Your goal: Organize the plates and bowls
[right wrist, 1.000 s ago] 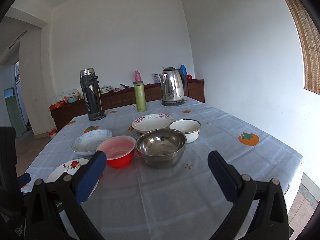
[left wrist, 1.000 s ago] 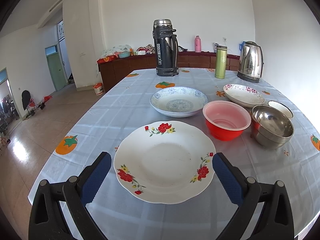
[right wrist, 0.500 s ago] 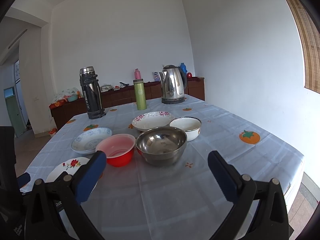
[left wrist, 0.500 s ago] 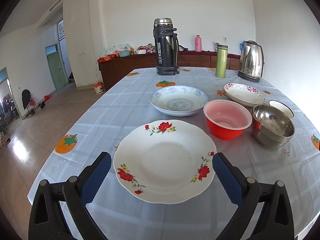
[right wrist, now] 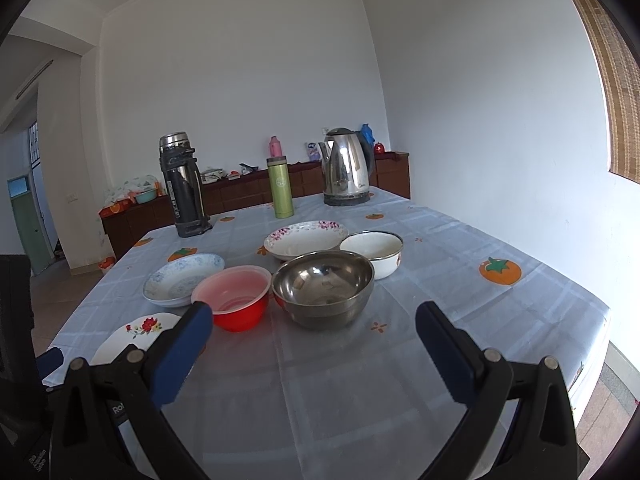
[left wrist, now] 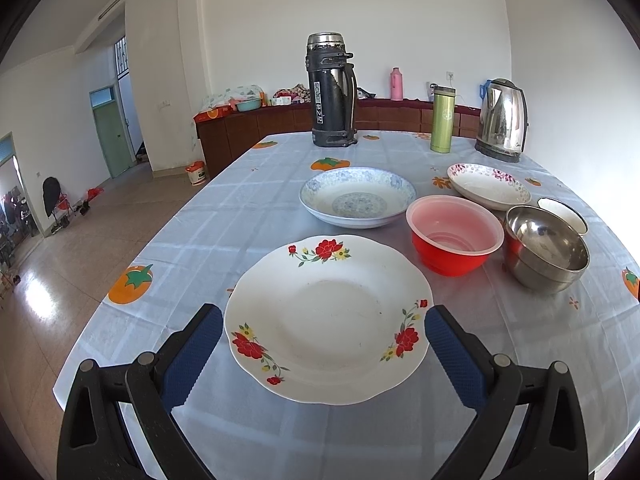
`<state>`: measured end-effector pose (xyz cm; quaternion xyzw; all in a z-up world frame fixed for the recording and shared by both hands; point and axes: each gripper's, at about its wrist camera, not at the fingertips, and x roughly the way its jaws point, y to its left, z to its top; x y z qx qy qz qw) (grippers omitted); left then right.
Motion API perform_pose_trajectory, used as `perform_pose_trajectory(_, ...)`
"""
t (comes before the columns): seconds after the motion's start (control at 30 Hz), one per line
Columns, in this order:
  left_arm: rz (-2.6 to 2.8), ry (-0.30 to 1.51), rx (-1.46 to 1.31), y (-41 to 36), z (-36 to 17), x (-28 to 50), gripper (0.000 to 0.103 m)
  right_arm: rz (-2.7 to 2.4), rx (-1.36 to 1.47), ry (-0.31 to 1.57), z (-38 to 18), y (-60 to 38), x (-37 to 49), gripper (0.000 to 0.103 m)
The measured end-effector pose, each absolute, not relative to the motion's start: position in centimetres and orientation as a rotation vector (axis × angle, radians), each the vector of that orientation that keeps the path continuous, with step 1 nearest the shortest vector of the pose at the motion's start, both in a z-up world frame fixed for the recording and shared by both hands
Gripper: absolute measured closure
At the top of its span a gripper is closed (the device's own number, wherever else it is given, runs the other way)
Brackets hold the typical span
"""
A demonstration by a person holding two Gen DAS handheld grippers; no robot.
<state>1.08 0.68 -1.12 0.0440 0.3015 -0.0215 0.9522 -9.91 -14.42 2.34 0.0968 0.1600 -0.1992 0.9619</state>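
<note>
A white plate with red flowers lies on the table just ahead of my open left gripper, whose blue fingers flank its near rim without touching. Behind it sit a blue-patterned plate, a red bowl, a steel bowl, a pink-flowered plate and a white enamel bowl. My right gripper hangs open and empty over the cloth, in front of the steel bowl and red bowl.
A black thermos, a green flask and a steel kettle stand at the table's far end. The tablecloth drops off at the right edge; a wooden sideboard lines the back wall.
Both cameras have crept slightly; the dishes sit a touch differently in view. Nothing on the table has been moved or gripped.
</note>
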Motion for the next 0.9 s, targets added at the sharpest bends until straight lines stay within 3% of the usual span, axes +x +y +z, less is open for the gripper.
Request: perform_pose_trajectory(0.9,-0.053,0.642,0.080,1.2,-1.8,2.1,0.001,-0.359,0.213,0.396,1.4,-13.7,-8.4,0.000)
